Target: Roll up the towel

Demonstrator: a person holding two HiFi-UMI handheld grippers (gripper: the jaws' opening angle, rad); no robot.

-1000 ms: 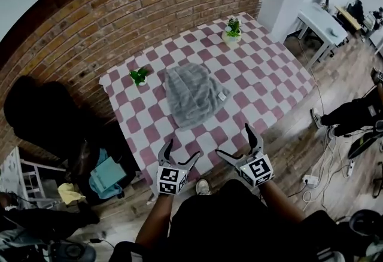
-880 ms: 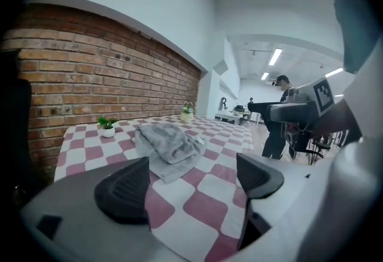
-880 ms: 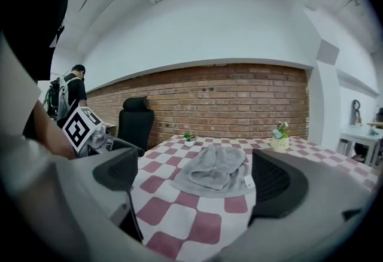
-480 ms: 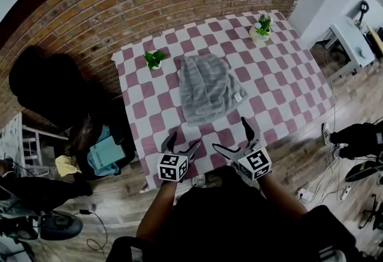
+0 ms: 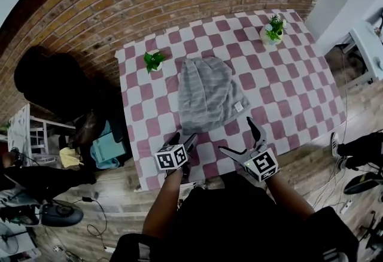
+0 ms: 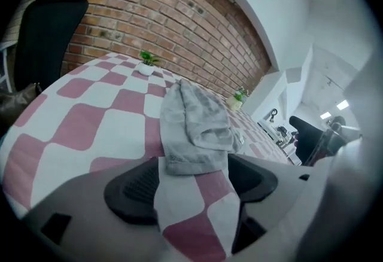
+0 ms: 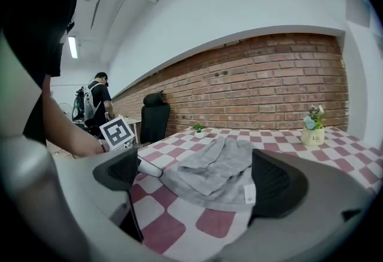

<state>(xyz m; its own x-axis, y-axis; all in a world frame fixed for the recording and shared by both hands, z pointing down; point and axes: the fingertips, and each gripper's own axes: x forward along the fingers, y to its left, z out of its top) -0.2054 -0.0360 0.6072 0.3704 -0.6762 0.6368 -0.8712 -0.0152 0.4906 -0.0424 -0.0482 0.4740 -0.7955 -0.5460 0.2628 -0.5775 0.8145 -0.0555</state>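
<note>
Closed in on the grey towel [image 5: 206, 96] since a second ago, with left gripper [image 5: 184, 137] and right gripper [image 5: 236, 134] now at lower centre, just short of its near hem. On the left, lately closing yet apart, with the hem framed between and nothing pinched. On the right, spread wide, released, empty. Lies rumpled at mid-frame on the pink-and-white checked table [image 5: 287, 84], between small plant [image 5: 154, 61] upper left and second plant [image 5: 273, 29] upper right.

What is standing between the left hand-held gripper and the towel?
Nothing visible. Only bare checked tablecloth lies between the left hand-held gripper, whose empty jaws have just been closing, and the near edge of the towel. Both potted plants stand beyond it.
</note>
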